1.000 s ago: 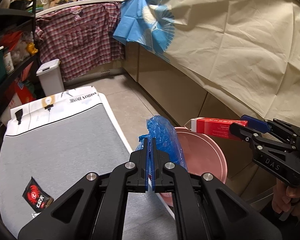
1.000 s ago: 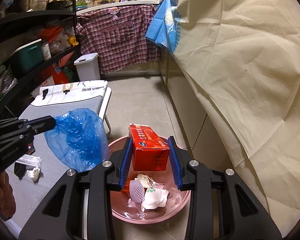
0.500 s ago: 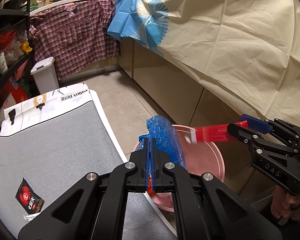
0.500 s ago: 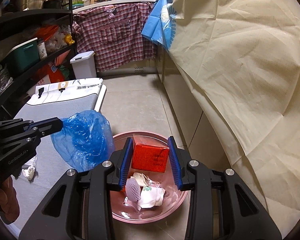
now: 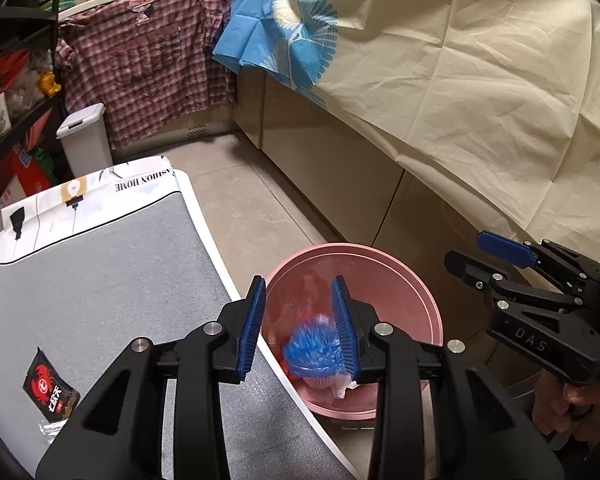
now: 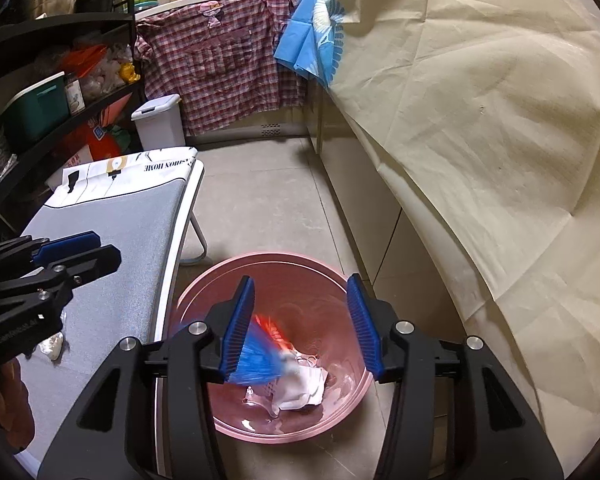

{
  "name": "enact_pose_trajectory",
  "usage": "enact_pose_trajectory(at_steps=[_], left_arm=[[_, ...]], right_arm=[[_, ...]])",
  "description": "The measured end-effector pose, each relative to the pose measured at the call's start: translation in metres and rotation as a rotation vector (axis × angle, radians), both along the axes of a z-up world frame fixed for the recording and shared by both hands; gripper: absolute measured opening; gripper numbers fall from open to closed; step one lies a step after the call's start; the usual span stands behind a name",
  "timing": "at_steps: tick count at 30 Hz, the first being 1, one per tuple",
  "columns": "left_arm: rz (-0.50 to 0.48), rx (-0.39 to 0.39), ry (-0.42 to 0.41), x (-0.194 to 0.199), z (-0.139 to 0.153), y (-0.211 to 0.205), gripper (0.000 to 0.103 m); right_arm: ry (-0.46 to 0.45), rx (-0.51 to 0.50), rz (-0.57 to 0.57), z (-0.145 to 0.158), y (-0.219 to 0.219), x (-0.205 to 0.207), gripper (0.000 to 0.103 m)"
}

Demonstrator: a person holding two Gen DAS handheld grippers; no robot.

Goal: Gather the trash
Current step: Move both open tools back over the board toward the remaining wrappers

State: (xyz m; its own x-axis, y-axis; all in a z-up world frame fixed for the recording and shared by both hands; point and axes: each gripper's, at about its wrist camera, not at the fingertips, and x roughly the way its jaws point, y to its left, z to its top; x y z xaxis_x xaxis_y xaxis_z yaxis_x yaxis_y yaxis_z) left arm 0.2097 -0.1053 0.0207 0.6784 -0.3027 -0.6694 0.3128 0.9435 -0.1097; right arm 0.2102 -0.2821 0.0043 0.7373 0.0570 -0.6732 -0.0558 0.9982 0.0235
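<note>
I see a low table with a grey padded top (image 5: 100,280) and white printed end panel standing on the beige tiled floor (image 6: 268,200). On the grey top near me lie a black snack wrapper with a red crab (image 5: 50,394) and a crumpled white scrap (image 6: 52,346). A round pink plastic basin (image 6: 340,280) sits on the floor just beside the table's edge, and a white lidded bin (image 5: 86,140) stands on the floor beyond the table's far end.

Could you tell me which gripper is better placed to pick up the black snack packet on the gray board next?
Left, I think. The left gripper is open and empty beside the gray board, where the black packet lies. The right gripper, also open, hangs over the pink basin, farther away.
</note>
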Motion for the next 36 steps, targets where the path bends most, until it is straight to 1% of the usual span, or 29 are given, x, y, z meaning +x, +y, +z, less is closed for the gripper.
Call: enact_pose_trajectory(at_steps=[6,12,21,26,27,31,32,34,36], left_arm=[[0.012,-0.012,-0.023,-0.007,0.008,0.010,0.033],[0.042,-0.023,-0.041,-0.018,0.016,0.034,0.033],[0.130,-0.035,-0.059,-0.037,0.024,0.103,0.033],[0.192,-0.037,-0.061,-0.049,0.024,0.148,0.032],[0.203,-0.039,-0.060,-0.052,0.023,0.156,0.029],[0.248,-0.048,-0.050,-0.061,0.019,0.190,0.026],[0.255,-0.049,-0.048,-0.063,0.018,0.197,0.022],[0.268,-0.054,-0.038,-0.067,0.015,0.210,0.022],[0.280,-0.061,-0.028,-0.070,0.012,0.222,0.021]], right_arm=[[-0.033,0.007,0.021,0.005,0.004,-0.006,0.049],[-0.076,0.031,0.058,0.014,0.016,-0.014,0.049],[-0.141,0.053,0.169,0.026,0.066,-0.033,0.049],[-0.164,0.036,0.273,0.025,0.106,-0.049,0.049],[-0.166,0.037,0.283,0.025,0.111,-0.051,0.049],[-0.158,0.050,0.342,0.019,0.137,-0.061,0.049],[-0.153,0.053,0.357,0.016,0.145,-0.064,0.048],[-0.140,0.064,0.382,0.010,0.158,-0.067,0.048],[-0.120,0.077,0.402,0.003,0.170,-0.069,0.045]])
